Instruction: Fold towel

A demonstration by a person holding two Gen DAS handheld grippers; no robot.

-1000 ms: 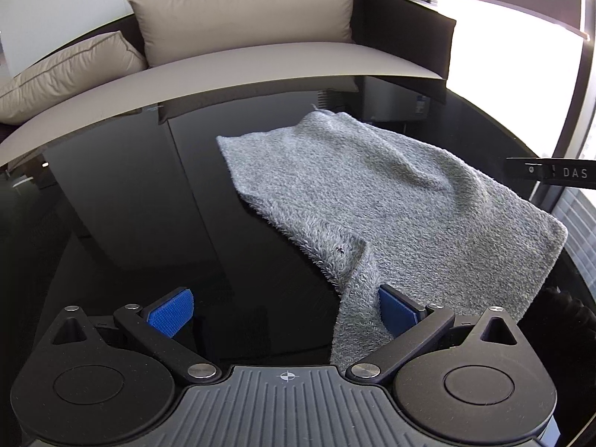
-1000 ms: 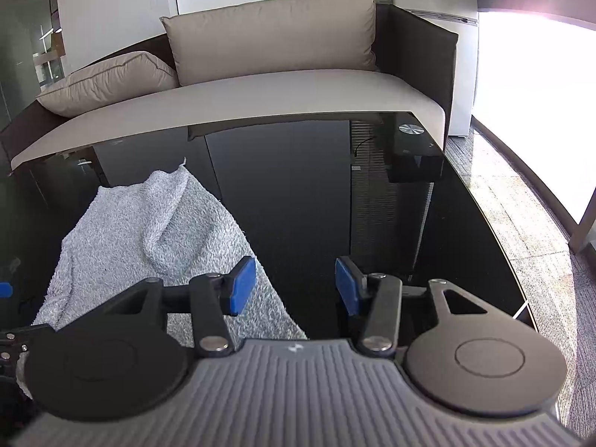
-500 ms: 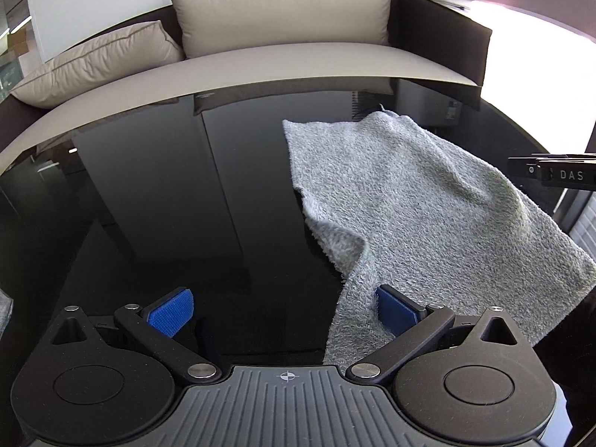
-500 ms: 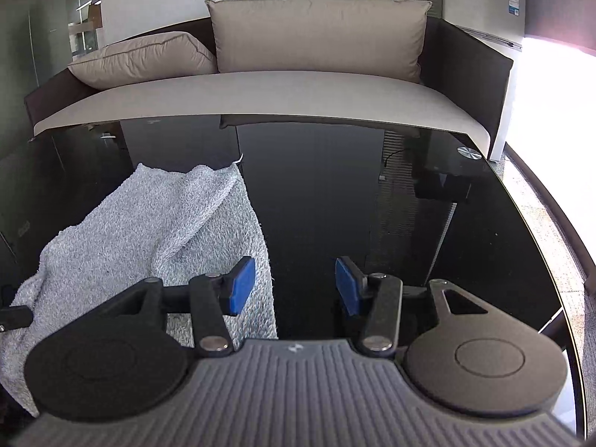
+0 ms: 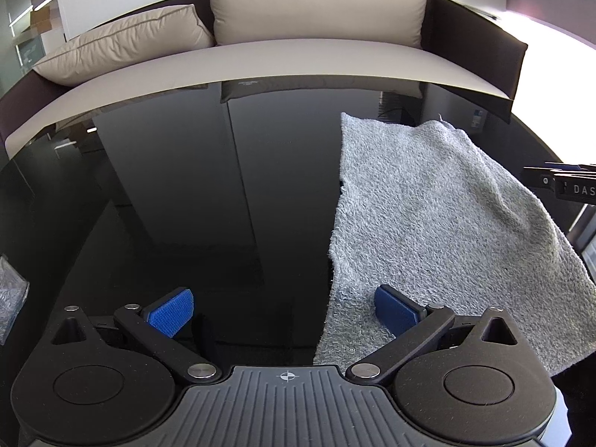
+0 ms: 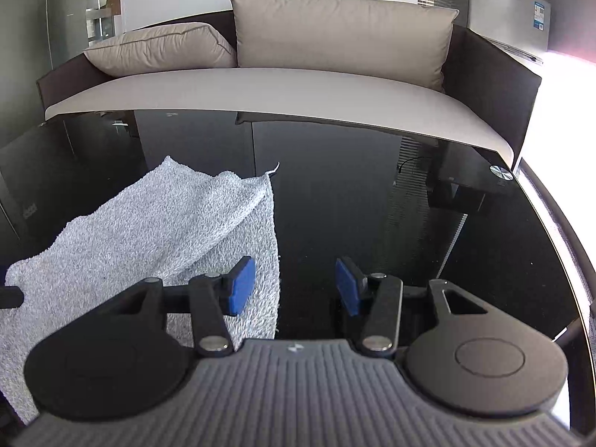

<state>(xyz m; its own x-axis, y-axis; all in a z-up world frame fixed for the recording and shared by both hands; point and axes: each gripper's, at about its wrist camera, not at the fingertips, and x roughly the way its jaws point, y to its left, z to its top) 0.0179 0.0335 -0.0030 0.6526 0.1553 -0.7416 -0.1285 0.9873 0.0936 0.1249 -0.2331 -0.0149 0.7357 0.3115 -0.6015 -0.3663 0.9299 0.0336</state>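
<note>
A grey fluffy towel [image 5: 439, 223] lies rumpled on the glossy black table [image 5: 186, 193], on the right of the left wrist view and the left of the right wrist view, where the towel [image 6: 141, 238] shows a raised fold. My left gripper [image 5: 283, 307] is open, its right blue pad over the towel's near left edge, its left pad over bare table. My right gripper [image 6: 296, 288] is open too, its left pad above the towel's near right edge. Nothing is held between either pair of fingers.
A beige sofa [image 5: 298, 56] with cushions runs along the table's far edge. The other gripper's black tip [image 5: 566, 182] juts in at the right edge of the left wrist view. A grey fridge [image 6: 510, 7] stands at the back right. A bit of grey cloth [image 5: 9, 298] shows at far left.
Both views have swung: the towel has shifted rightward in the left wrist view and sits more squarely in the right wrist view. Both grippers stay open.
</note>
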